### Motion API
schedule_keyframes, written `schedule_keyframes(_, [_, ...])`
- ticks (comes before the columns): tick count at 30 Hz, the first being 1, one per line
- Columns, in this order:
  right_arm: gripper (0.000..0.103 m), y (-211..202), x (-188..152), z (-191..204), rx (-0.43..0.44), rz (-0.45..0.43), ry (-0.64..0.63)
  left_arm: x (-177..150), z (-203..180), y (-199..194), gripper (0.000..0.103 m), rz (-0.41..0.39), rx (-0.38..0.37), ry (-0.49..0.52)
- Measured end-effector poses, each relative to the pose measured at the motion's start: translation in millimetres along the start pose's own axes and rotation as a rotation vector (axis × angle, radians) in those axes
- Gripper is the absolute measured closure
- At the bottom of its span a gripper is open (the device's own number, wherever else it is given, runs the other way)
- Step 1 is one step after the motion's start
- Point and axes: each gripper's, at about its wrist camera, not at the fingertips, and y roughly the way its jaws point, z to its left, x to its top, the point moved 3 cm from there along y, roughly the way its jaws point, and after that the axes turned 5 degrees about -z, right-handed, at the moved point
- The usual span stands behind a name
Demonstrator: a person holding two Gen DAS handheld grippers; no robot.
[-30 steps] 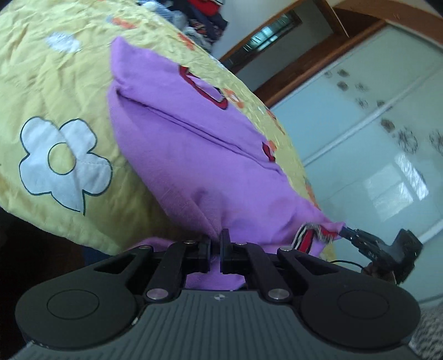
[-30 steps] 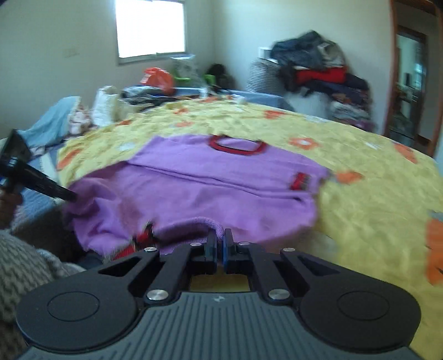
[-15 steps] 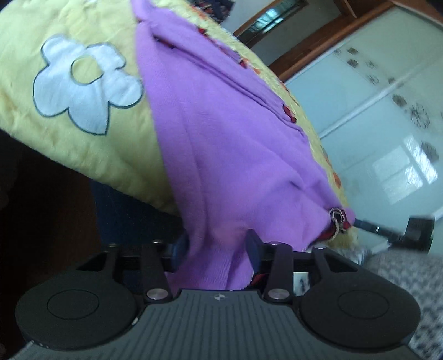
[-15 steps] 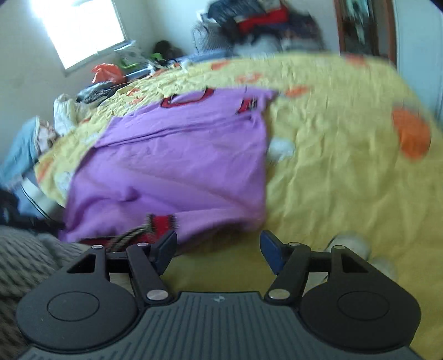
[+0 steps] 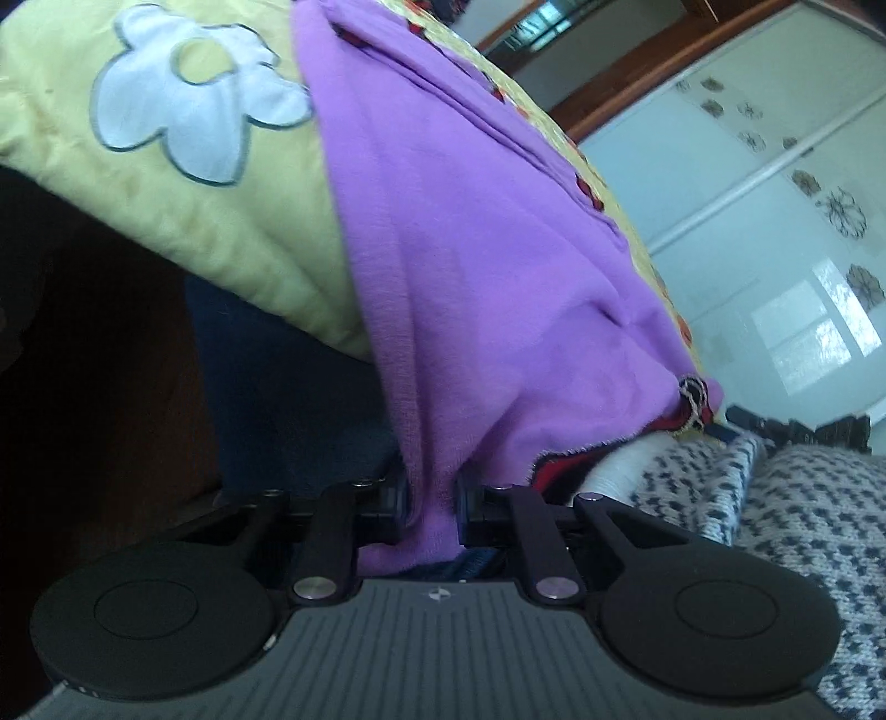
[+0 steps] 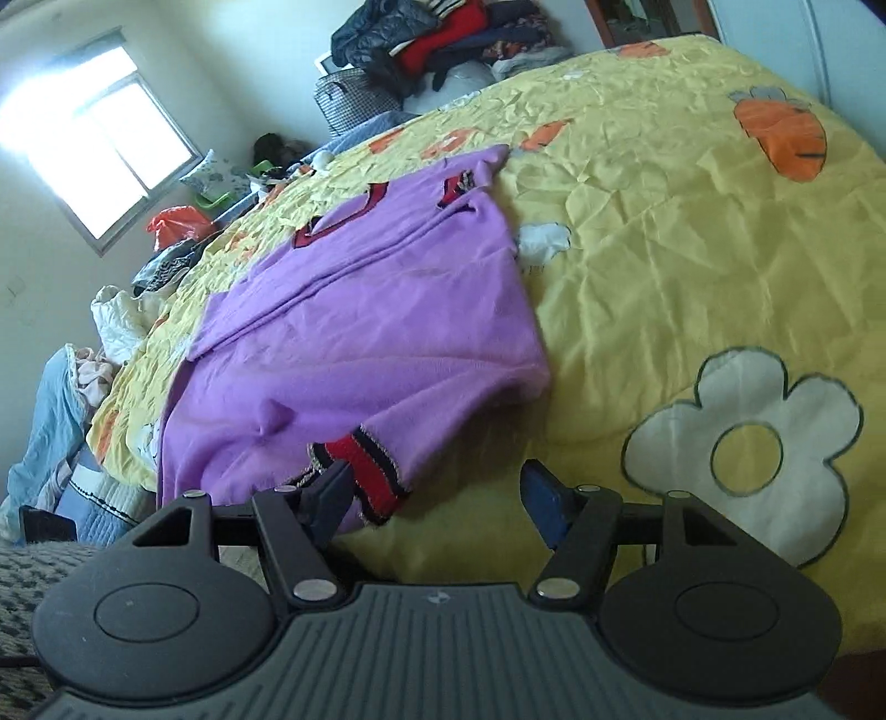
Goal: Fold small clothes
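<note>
A purple sweater point(image 6: 360, 310) with red and black trim lies on the yellow quilt point(image 6: 664, 249), its hem hanging over the bed's near edge. In the left wrist view the sweater point(image 5: 470, 249) drapes down and my left gripper point(image 5: 432, 507) is shut on its lower edge. My right gripper point(image 6: 434, 498) is open and empty just in front of the sweater's red striped cuff point(image 6: 368, 471), low over the quilt.
A pile of clothes point(image 6: 443, 39) sits at the far end of the bed. Bags and laundry point(image 6: 171, 227) crowd the far left side under a window. Glass wardrobe doors point(image 5: 775, 194) stand beyond the bed. A patterned knit fabric point(image 5: 775, 498) lies at right.
My right gripper let go of the sweater and opened wide. My left gripper opened half a second ago and has closed again on the sweater's hanging edge, lower beside the bed.
</note>
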Motion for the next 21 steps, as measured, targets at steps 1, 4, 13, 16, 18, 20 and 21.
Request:
schedule_keyframes(1, [0.037,1,-2,-1,0.009,0.005,0.019,-1,4,0,0.058,-0.005,0.024,-0.009])
schedule_keyframes(4, [0.037,4,-6,-1,0.021,0.016,0.026,-6,19,-7,0.017,-0.026,-0.03,-0.068])
schedule_keyframes(13, [0.037,4,-10,10,0.027,0.004,-0.001,-21,32,-2,0.091,0.006,-0.115,-0.141])
schedule_keyframes(16, [0.037,-4,-8,10,0.017,-0.041,0.005,-18,27,-13,0.095,-0.01,-0.12,-0.126])
schedule_keyframes(18, [0.037,-4,-6,8,0.019,-0.035,0.038,-16,21,-16,0.095,-0.014,-0.128,-0.121])
schedule_keyframes(20, [0.037,-2,-6,5,0.038,-0.022,0.094,-15,13,-17,0.095,-0.021,-0.138,-0.117])
schedule_keyframes(21, [0.037,-1,-6,3,0.039,-0.012,0.119,-14,11,-17,0.095,-0.022,-0.149,-0.12])
